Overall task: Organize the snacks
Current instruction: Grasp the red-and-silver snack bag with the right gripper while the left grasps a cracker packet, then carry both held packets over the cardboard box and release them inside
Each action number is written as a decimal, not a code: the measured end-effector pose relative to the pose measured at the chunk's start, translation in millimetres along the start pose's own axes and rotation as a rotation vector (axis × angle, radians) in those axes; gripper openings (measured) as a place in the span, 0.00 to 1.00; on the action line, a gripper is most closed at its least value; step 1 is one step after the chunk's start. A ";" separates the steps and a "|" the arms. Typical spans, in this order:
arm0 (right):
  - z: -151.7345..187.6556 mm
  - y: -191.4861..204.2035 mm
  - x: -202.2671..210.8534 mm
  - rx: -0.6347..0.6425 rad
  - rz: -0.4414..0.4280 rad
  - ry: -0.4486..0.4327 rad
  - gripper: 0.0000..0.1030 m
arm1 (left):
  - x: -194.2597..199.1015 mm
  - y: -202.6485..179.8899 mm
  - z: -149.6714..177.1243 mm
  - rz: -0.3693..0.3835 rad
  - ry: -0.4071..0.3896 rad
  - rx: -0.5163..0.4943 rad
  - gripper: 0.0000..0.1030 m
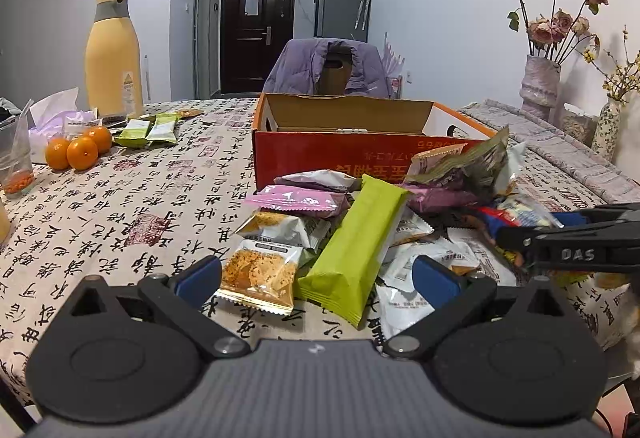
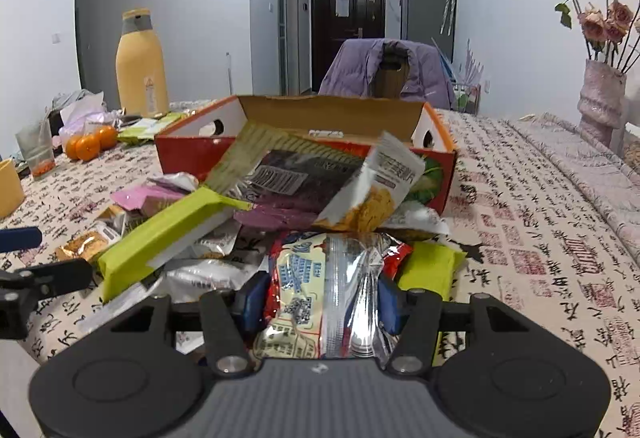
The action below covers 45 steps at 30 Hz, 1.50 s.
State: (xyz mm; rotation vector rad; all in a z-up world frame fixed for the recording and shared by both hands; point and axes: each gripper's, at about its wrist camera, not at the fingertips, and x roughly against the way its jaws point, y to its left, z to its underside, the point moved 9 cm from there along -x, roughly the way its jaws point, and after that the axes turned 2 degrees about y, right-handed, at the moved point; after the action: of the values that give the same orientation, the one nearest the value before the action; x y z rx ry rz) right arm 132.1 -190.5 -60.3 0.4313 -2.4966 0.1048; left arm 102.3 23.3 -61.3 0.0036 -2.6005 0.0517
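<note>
Our left gripper (image 1: 318,278) hovering with jaws spread wide and nothing pressed between them, our right gripper (image 2: 322,298) angled downward, its blue pads (image 2: 252,302) closed in against a crinkled packet (image 2: 328,290)

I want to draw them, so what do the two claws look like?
Both look alike. The left claw and right claw each have black arms with silver bolts, round black discs at the sides, a ribbed grey base, and blue pads on the fingertips. White letters "DAS" mark the right claw's side in the left view. No hands or sleeves show.

R tongs (image 2: 322,302) round red-silver snack pkt (image 2: 324,290)
</note>
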 end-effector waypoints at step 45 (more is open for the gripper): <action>-32.9 -27.2 44.9 -0.062 0.032 -0.179 0.53 | -67.8 39.9 -2.9 -0.074 0.198 -0.036 0.47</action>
State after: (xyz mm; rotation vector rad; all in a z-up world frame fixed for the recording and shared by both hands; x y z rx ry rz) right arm 124.6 -223.2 -8.2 0.3909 -2.6750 0.0014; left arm 161.5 62.8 -95.1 0.0784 -2.4004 -0.0210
